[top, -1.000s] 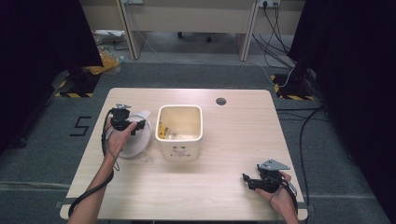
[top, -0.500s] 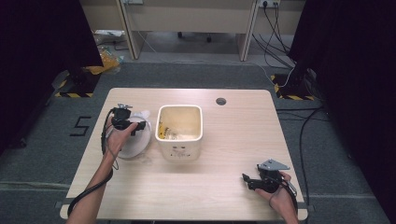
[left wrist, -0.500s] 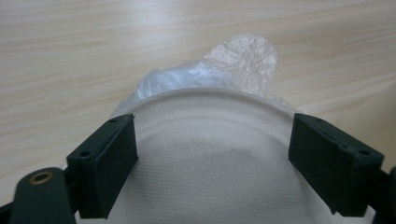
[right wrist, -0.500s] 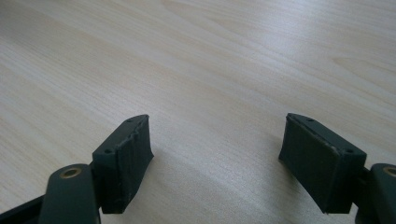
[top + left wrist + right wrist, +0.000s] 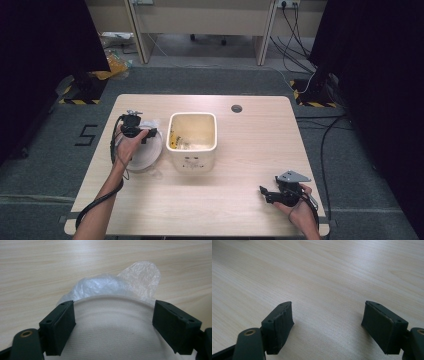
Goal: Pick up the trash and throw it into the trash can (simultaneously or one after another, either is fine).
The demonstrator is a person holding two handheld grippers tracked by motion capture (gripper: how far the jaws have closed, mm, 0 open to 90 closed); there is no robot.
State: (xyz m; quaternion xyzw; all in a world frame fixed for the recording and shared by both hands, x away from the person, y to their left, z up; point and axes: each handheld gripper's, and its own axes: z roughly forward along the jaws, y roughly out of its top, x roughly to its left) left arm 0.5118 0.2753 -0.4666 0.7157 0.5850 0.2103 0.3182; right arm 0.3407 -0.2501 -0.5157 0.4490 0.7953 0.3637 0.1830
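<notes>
The left gripper (image 5: 113,322) hangs with jaws spread wide over the round white lid (image 5: 112,335), crinkled clear plastic (image 5: 140,277) at its 12 o'clock edge (just left of the cream bin (image 5: 192,140)). The right gripper (image 5: 265,192), jaws apart and empty, rests at the table's (image 5: 250,150) 5 o'clock corner.

Cream bin (image 5: 192,142), pale wood-grain table (image 5: 250,150)

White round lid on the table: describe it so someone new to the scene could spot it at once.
Start at the cream square plastic bin in the middle of the light wooden table. Just to its left, under the left gripper, lies the white round lid, flat, with crinkled clear plastic film peeking from beneath its far edge. It is the only round, flat thing there; the bin is tall and square.
</notes>
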